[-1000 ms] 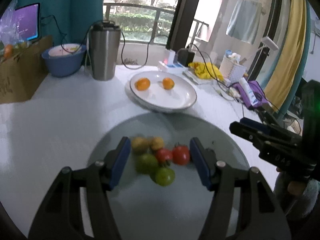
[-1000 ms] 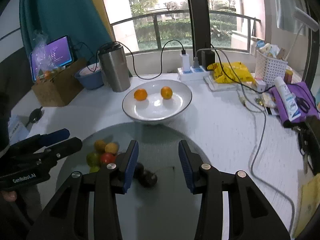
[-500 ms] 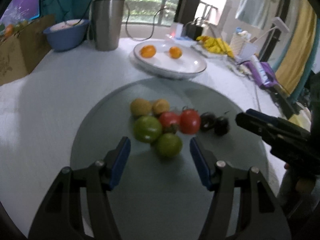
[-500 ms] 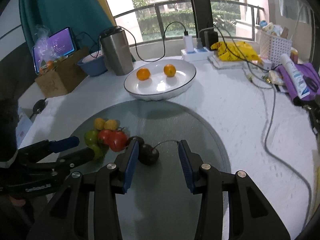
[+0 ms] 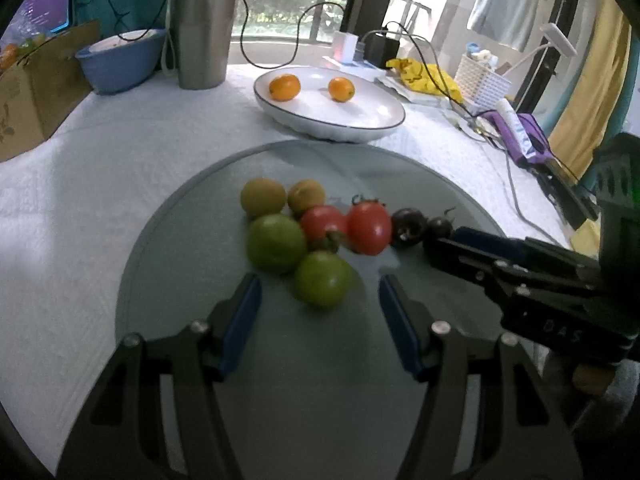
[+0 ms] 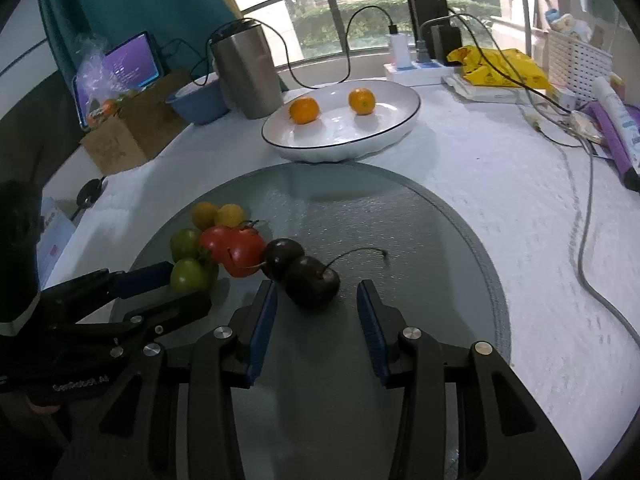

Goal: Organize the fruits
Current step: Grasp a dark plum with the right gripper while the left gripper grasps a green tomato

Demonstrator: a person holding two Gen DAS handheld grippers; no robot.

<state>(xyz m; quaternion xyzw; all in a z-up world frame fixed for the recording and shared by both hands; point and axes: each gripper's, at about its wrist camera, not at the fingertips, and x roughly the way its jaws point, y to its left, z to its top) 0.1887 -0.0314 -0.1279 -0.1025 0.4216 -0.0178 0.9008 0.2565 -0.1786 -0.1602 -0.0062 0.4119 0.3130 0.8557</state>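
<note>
Two hand-held tools are hovering over a round glass mat [image 5: 192,264] on a white-clothed counter [image 5: 80,184], where a cluster of small fruit is lying. The left tool [image 5: 320,300] is standing wide, empty, its blue pads flanking the near green tomato [image 5: 323,283], which is sitting just ahead of the fingertips without touching them. A second green tomato [image 5: 276,242] is pressing against it on the mat, with two red tomatoes [image 5: 368,229] touching each other just beyond, and two yellowish fruits [image 5: 263,197] lying side by side on the far edge of the cluster.

The right tool [image 6: 317,300] is also spread wide and gripping nothing; two dark plums [image 6: 312,286] are sitting touching one another on the mat, the nearer one lying between its fingertips, closer to the left pad, a thin stem curling off it.

Beyond the mat, a white plate [image 6: 400,128] with a dark rim is carrying two oranges [image 6: 304,110], well apart from each other. Farther from the mat, behind the plate, are standing a steel tumbler [image 5: 202,36] and a blue bowl [image 5: 120,64], the bowl next to a cardboard box [image 6: 132,128]. A white basket [image 6: 576,60] and a yellow bag [image 6: 496,64] are sitting behind the plate, toward the window.
</note>
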